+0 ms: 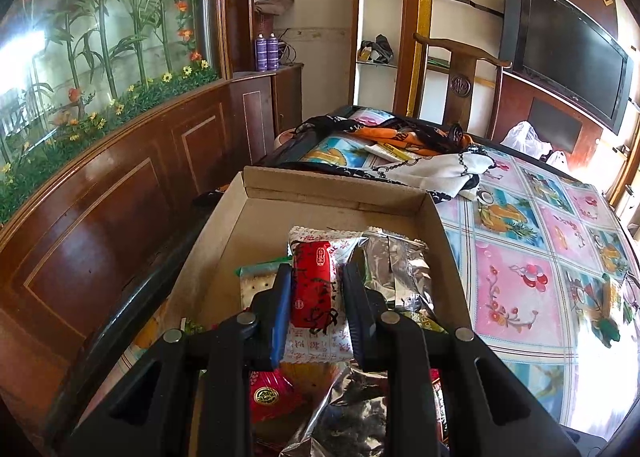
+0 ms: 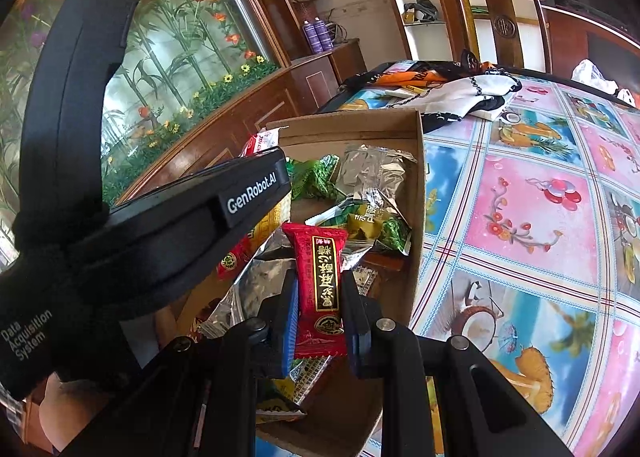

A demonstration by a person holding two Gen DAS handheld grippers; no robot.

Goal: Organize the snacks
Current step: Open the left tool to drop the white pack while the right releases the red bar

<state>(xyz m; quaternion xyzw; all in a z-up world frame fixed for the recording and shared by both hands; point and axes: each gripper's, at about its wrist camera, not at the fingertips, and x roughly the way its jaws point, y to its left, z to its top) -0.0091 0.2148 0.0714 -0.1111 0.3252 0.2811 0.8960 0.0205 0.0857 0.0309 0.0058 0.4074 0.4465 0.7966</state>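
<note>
The left gripper has its fingers drawn in narrow, pinching a white snack packet with a red label between the blue pads and holding it above the open cardboard box. The right gripper is likewise closed down tight on a red snack bar wrapper with a black-and-gold strip, held upright over the same box. Inside the box lie loose snacks: a crumpled silver foil packet, green wrappers, and an olive-green packet near the right wall. The box sits at the left edge of a table covered by a fruit-and-flower patterned cloth, with scarves heaped just beyond it. In the right wrist view the left gripper's black body fills the near left, over the box's left side.
</note>
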